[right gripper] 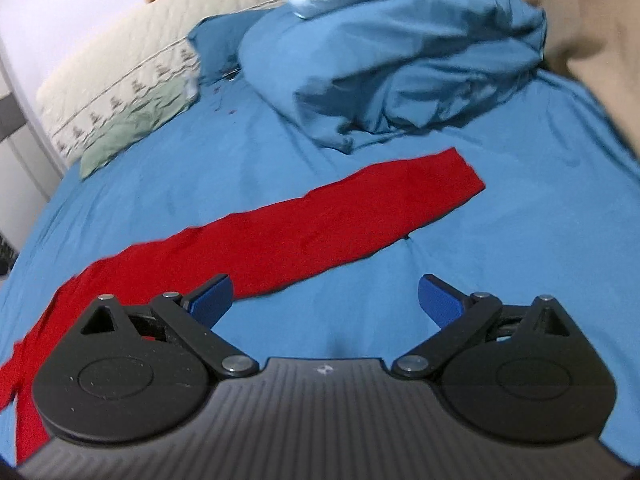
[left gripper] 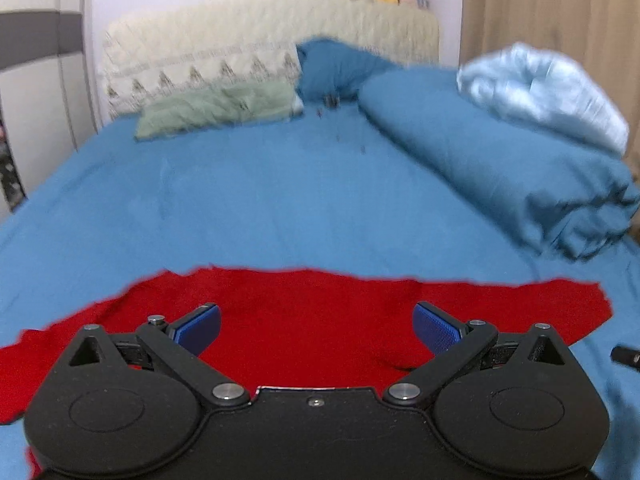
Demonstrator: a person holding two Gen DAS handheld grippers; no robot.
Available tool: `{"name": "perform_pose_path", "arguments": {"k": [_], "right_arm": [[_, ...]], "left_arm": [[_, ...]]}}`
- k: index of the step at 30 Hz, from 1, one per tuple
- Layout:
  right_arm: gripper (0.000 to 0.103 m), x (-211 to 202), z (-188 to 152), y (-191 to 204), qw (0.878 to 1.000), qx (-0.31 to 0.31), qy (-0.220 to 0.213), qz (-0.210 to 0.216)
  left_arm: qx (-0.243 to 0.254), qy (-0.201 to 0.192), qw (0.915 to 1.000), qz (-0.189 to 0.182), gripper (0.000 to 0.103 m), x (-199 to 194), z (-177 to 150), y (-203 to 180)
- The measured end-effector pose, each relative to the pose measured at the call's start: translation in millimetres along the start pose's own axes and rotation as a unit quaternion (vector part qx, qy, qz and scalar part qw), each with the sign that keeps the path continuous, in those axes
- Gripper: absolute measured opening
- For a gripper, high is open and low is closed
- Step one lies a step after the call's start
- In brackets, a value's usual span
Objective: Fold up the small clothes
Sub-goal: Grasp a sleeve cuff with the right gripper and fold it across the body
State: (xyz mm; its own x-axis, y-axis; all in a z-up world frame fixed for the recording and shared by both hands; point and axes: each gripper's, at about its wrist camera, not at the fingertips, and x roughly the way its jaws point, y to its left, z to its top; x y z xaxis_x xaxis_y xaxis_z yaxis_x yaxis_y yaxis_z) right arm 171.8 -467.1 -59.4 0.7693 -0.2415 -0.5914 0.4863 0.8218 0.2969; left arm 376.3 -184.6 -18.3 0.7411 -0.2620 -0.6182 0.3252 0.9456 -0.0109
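Both grippers are spread wide, holding nothing. The left gripper [left gripper: 316,328] hangs right over the red garment [left gripper: 304,312], cloth showing between its jaws. The right gripper [right gripper: 325,300] has only blue sheet [right gripper: 520,240] between its jaws, the garment beyond its left finger. Farther ahead sits a bunched blue duvet [right gripper: 400,68].

Red garment [left gripper: 312,320] spread flat on blue bedsheet [left gripper: 280,200], one long sleeve [right gripper: 360,208] stretched out diagonally.

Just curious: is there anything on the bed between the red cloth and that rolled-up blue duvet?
Nothing: in the right wrist view only bare blue sheet lies between the red cloth and the duvet.
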Motion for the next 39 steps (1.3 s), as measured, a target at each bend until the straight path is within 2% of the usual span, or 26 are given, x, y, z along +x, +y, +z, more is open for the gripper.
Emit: {"name": "perform_pose_path", "arguments": {"k": [6,10,13,14,15,17,18,21,24,27,31,35,37,39], "right_arm": [[0.103,92.2,-4.9,-34.5,0.998,0.061,-0.007,-0.014],[0.089,124.9,-2.9,-51.4,0.995,0.098,-0.025,-0.019],[0.071,138.9,6.6,-58.8,0.992,0.116,-0.045,-0.029],[0.059,142.9,11.5,-60.4,0.991,0.12,-0.047,-0.038],[0.041,145.5,16.0,-61.1,0.99,0.122,-0.047,-0.046],[0.027,146.5,25.5,-60.8,0.99,0.12,-0.042,-0.059],[0.024,147.0,30.8,-59.6,0.99,0.119,-0.037,-0.06],[0.024,138.0,48.5,-40.3,0.994,0.085,-0.04,-0.063],[0.023,120.0,69.7,-2.2,0.997,0.049,-0.048,-0.025],[0.023,96.0,88.2,58.8,0.997,0.001,-0.065,0.043],[0.023,74.7,90.5,157.6,0.984,-0.062,-0.064,0.154],[0.023,88.2,49.3,262.0,0.962,-0.128,-0.013,0.241],[0.023,106.3,12.7,302.1,0.951,-0.162,0.022,0.262],[0.023,128.7,-33.7,333.4,0.943,-0.198,0.059,0.262]], "left_arm": [[0.027,0.057,0.998,-0.003,0.103,90.5,-25.1,-6.1],[0.025,0.093,0.9953,-0.003,0.103,123.7,-40.2,-2.3],[0.016,0.121,0.9925,-0.002,0.103,140.8,-44.7,0.3],[0.008,0.13,0.9915,-0.003,0.103,143.9,-46.1,1.7],[0.0,0.133,0.9911,-0.005,0.103,144.0,-46.7,3.9],[0.002,0.14,0.9902,-0.004,0.103,142.0,-44.2,5.3],[0.008,0.143,0.9897,-0.002,0.103,141.3,-41.5,6.1],[0.024,0.138,0.9899,0.023,0.102,131.3,-30.1,9.4],[0.009,0.138,0.9904,0.01,0.102,109.5,-19.2,27.9],[-0.019,0.137,0.9904,-0.004,0.103,83.1,-4.0,60.0],[-0.029,0.099,0.9932,0.055,0.103,34.8,6.5,112.0],[-0.042,0.086,0.9912,0.091,0.103,1.5,-5.7,168.9],[-0.053,0.09,0.9901,0.093,0.103,-4.5,-18.8,191.7],[-0.065,0.101,0.988,0.098,0.103,-7.2,-35.3,211.8]]}}
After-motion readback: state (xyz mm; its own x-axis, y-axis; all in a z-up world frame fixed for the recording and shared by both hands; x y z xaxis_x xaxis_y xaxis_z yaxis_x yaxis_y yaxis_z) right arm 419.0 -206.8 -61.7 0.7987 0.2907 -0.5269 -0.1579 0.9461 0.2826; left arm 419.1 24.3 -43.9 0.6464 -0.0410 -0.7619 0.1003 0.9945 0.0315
